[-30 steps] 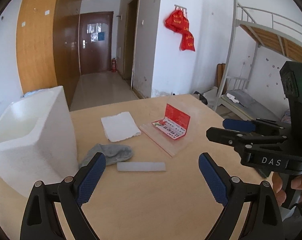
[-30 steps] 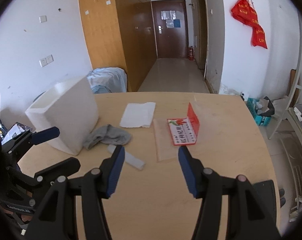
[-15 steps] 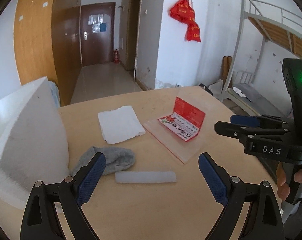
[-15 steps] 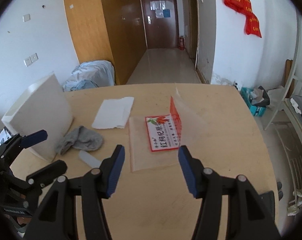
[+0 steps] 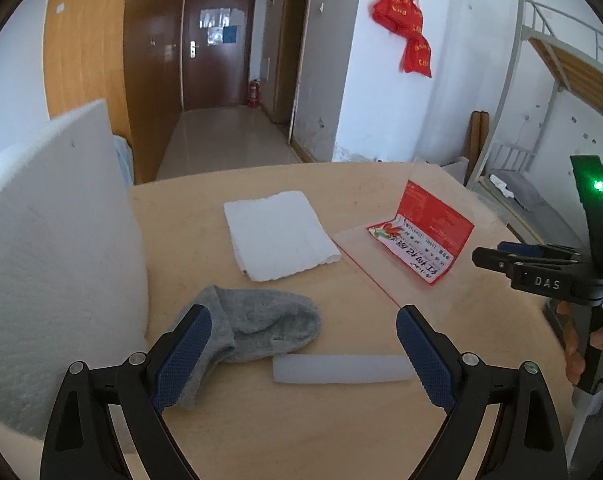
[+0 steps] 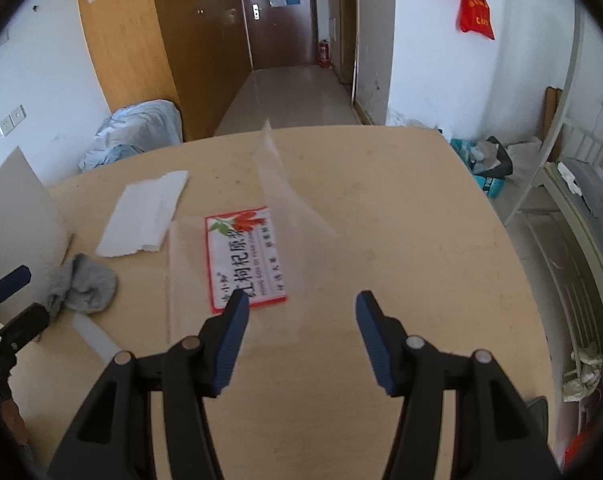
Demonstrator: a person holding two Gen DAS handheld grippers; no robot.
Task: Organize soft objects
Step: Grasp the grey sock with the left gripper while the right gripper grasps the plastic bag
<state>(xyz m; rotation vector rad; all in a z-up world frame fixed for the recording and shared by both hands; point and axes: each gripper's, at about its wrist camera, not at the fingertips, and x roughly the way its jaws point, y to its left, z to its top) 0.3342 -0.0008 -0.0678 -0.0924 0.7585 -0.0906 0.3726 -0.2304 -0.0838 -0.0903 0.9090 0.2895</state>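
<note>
Bare dorm room, dark door at the end of a hallway, bunk frame at the right; in front, a pale wood desk point(image 5: 341, 440).

On it: a white foam box point(image 5: 53, 264) at the left edge, a grey sock point(image 5: 261, 328) just beside the box, a white strip point(image 5: 341, 368) touching the sock's near side, a folded white towel point(image 5: 277, 236) toward the far edge, a clear bag point(image 6: 229, 264) with a red label toward the right.

Left gripper point(image 5: 301, 344): jaws spread wide, nothing between them, hanging above sock and strip. Sock directly ahead and slightly left of center; strip with its long axis crosswise, running from pad to pad (so a grasp across its width would call for a wrist turn).

Right gripper point(image 6: 301, 332): jaws parted, empty, above the bag's near edge; bag's upper flap standing up.

Judgement: left hand nearer the sock, right hand nearer the bag; likely sock first, bag as the receptacle, though not certain.
</note>
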